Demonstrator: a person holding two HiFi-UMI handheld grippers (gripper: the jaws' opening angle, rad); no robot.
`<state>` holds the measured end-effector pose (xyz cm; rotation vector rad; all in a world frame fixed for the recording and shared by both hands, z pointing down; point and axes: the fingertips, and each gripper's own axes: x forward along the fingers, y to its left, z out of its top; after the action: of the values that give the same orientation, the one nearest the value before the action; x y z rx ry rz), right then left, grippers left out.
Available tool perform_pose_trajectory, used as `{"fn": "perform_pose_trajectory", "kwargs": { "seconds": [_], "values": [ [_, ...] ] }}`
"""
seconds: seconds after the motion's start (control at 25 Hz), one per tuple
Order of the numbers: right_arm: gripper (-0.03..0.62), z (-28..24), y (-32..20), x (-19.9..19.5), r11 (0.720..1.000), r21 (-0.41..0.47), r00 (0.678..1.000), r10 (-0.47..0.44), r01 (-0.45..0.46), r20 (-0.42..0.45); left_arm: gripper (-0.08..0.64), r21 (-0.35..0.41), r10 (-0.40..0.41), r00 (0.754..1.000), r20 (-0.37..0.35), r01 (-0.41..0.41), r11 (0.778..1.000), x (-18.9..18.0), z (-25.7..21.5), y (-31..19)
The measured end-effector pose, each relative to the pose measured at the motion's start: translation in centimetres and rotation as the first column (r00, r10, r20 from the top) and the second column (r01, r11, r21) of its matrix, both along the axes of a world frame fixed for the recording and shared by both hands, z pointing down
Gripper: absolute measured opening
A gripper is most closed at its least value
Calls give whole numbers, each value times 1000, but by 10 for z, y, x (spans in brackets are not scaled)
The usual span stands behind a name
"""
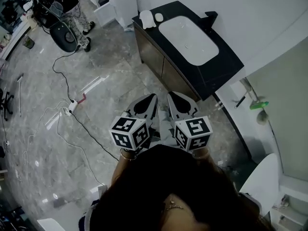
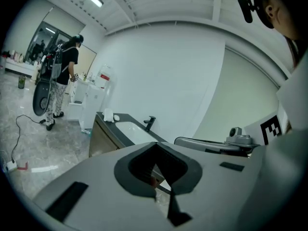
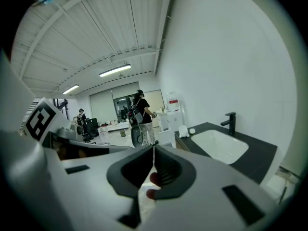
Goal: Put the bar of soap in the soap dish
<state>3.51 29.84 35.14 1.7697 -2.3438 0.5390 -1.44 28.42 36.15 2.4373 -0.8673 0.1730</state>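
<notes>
A black vanity top (image 1: 226, 66) with a white basin (image 1: 188, 40) stands ahead against the wall. At its far left end lie a small white oval lump (image 1: 159, 17), which looks like the soap bar, and a taller white object (image 1: 146, 19) beside it. Both also show as the oval (image 3: 192, 130) and the taller object (image 3: 183, 131) in the right gripper view. No soap dish can be told apart. My left gripper (image 1: 153, 97) and right gripper (image 1: 172, 96) are side by side close to my body, well short of the vanity. Both are shut and hold nothing.
A black tap (image 1: 210, 17) stands behind the basin. A person (image 1: 72, 4) stands by a black chair at the far left. Cables and a power strip (image 1: 72, 107) trail over the grey marble floor. A white toilet (image 1: 262, 179) sits at the lower right.
</notes>
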Motion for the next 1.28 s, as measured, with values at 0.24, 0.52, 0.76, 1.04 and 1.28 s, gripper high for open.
{"fn": "perform_pose_trajectory", "kwargs": {
  "seconds": [0.24,0.52,0.76,1.04,1.28],
  "values": [
    [18,11,-88,9,1000,6,1000,-5,5,18,0,-14,-14,1000,5,14,1000,5,15,-79],
    [18,8,-219,35,1000,11,999,-27,26,46,0,-8,-48,999,17,48,999,24,12,-206],
    [18,-1,-326,61,999,3,997,-48,48,58,0,5,-99,995,28,99,995,36,-2,-312],
    [18,-2,-412,87,999,-12,995,-29,30,96,0,5,-166,986,33,166,986,26,-15,-385],
    [21,21,-466,100,998,-63,999,11,-8,50,0,-21,-163,986,34,163,986,13,-5,-436]
  ]
}}
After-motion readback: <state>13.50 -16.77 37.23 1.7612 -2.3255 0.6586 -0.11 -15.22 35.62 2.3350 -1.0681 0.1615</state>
